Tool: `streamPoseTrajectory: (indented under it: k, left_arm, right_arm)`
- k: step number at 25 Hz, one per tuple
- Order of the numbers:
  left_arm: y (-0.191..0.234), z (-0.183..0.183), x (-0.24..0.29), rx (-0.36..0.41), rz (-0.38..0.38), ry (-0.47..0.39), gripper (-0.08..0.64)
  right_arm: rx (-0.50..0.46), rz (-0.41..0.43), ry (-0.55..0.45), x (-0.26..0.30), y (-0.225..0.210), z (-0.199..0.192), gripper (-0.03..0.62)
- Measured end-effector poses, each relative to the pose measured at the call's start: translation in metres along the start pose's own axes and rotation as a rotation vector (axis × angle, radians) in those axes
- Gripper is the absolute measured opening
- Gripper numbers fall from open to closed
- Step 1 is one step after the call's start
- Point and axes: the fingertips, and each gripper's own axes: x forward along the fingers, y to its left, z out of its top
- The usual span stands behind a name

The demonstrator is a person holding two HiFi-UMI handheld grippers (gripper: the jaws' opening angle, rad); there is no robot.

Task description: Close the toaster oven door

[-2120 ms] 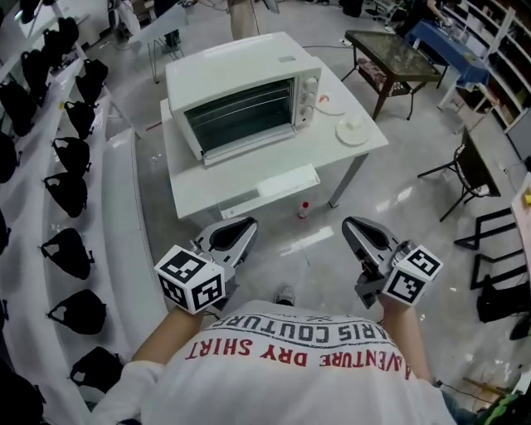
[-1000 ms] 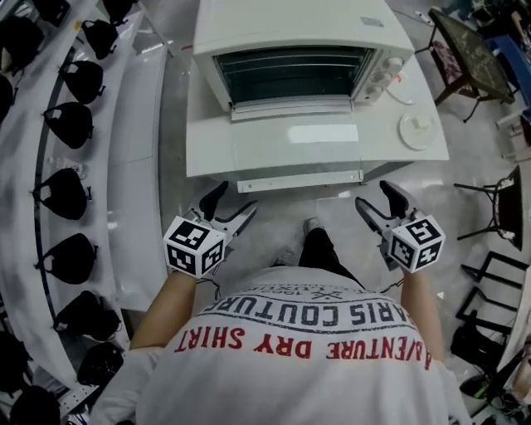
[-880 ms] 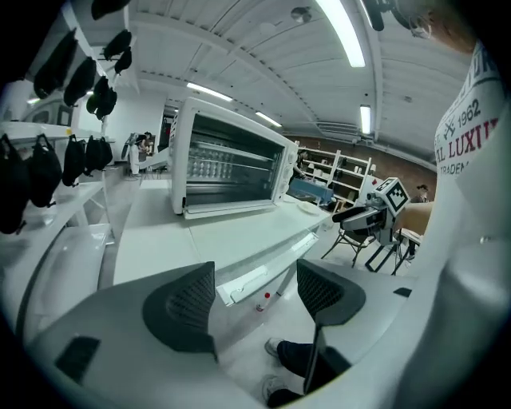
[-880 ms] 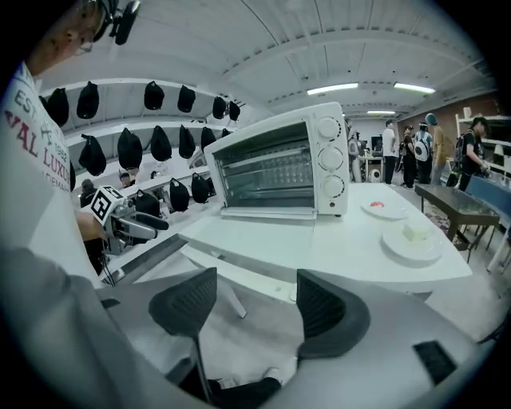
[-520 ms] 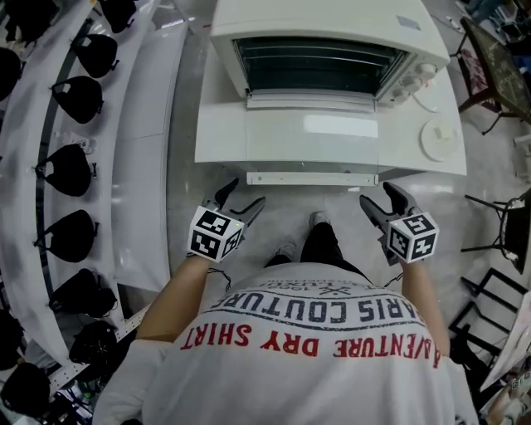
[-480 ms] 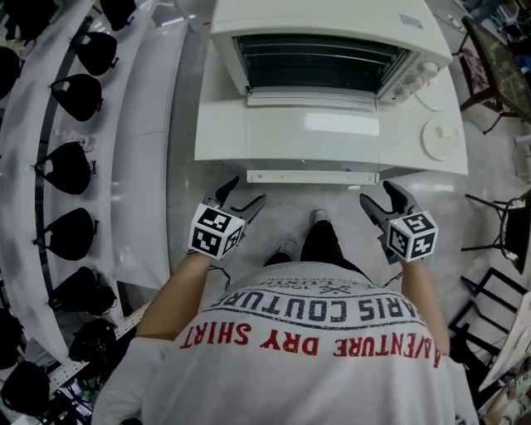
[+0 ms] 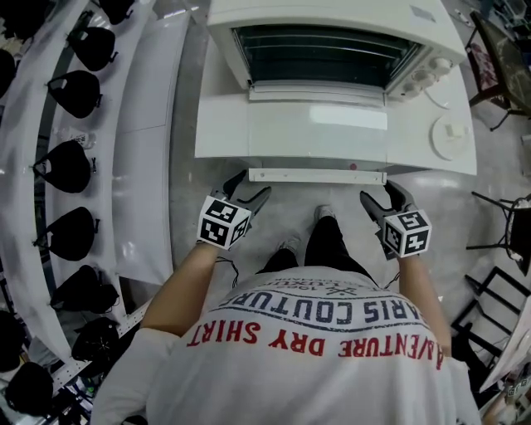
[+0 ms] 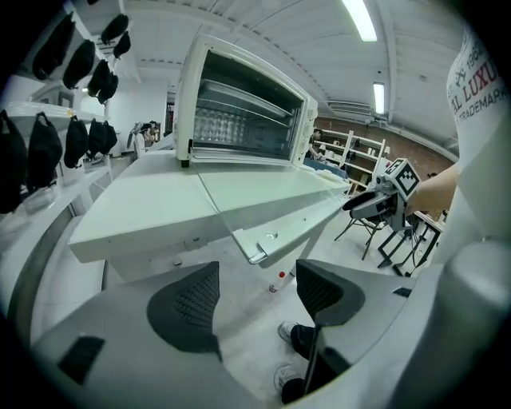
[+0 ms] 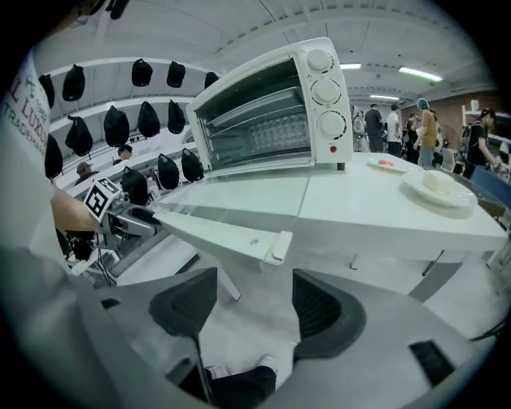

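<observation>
A white toaster oven [image 7: 332, 25] stands on a white table [image 7: 220, 133], its glass door [image 7: 319, 137] folded down flat toward me. The door's handle bar [image 7: 317, 176] juts past the table's near edge. My left gripper [image 7: 249, 189] is open just below the handle's left end [image 8: 257, 254]. My right gripper [image 7: 383, 196] is open just below its right end [image 9: 277, 246]. Neither touches the door. The oven's three knobs [image 9: 323, 89] show in the right gripper view, the wire rack [image 8: 231, 124] in the left gripper view.
A white plate [image 7: 450, 135] sits on the table at the right of the oven. Black caps [image 7: 66, 166] hang on white racks along the left. Dark chair frames [image 7: 498, 249] stand at the right. My feet [image 7: 325, 216] are on the floor under the handle.
I have walked up to the oven. Both grippers have risen from waist height to just under the ends of the door handle, and stayed open.
</observation>
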Motion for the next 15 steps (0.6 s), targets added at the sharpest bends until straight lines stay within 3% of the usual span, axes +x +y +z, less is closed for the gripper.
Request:
streamPoseTrajectory:
  k: [7, 11, 15]
  left_arm:
    - [-0.005, 0.006, 0.006, -0.004, -0.011, -0.016, 0.244]
    - [-0.006, 0.009, 0.008, -0.003, -0.001, -0.027, 0.169]
    - [-0.005, 0.011, 0.007, -0.037, 0.008, -0.035, 0.146]
  right_arm:
    - [0.013, -0.006, -0.030, 0.006, -0.001, 0.008, 0.286]
    - [-0.004, -0.014, -0.041, 0.006, -0.002, 0.013, 0.235]
    - [-0.002, -0.010, -0.052, 0.005, -0.003, 0.014, 0.198]
